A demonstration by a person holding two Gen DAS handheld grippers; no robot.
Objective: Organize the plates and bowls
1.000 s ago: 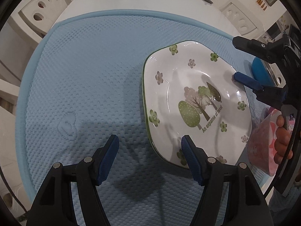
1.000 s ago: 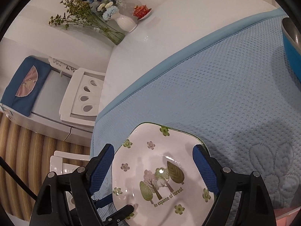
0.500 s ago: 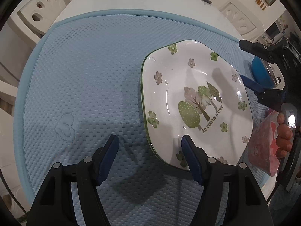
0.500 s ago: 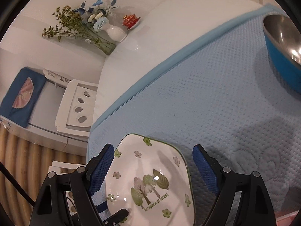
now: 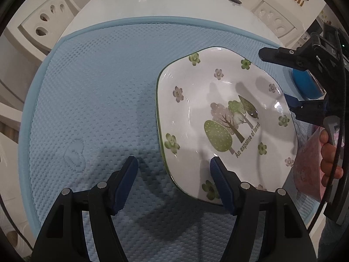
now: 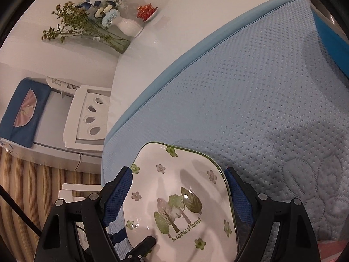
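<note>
A white plate (image 5: 220, 113) with green flowers and a tree print lies flat on the blue quilted mat (image 5: 93, 91). My left gripper (image 5: 173, 168) hovers open at the plate's near-left edge, its right finger over the rim and its left finger over the mat. My right gripper (image 5: 274, 77) reaches in from the right, open. In the right wrist view the plate (image 6: 181, 198) sits between and below the right gripper (image 6: 177, 172) fingers, which do not press on it. A blue bowl (image 6: 329, 28) with a metal inside stands at the mat's far right.
A pink translucent dish (image 5: 309, 166) sits at the mat's right edge beside a hand (image 5: 329, 152). The mat covers a white table (image 5: 152, 2) with white chairs (image 5: 43, 19) around it. Vases of flowers (image 6: 102, 21) and a small red dish (image 6: 147, 11) stand at the far end.
The plate has stayed put on the mat. The right wrist view has swung a little, so the plate fills more space between its fingers and the blue bowl slid toward the edge.
</note>
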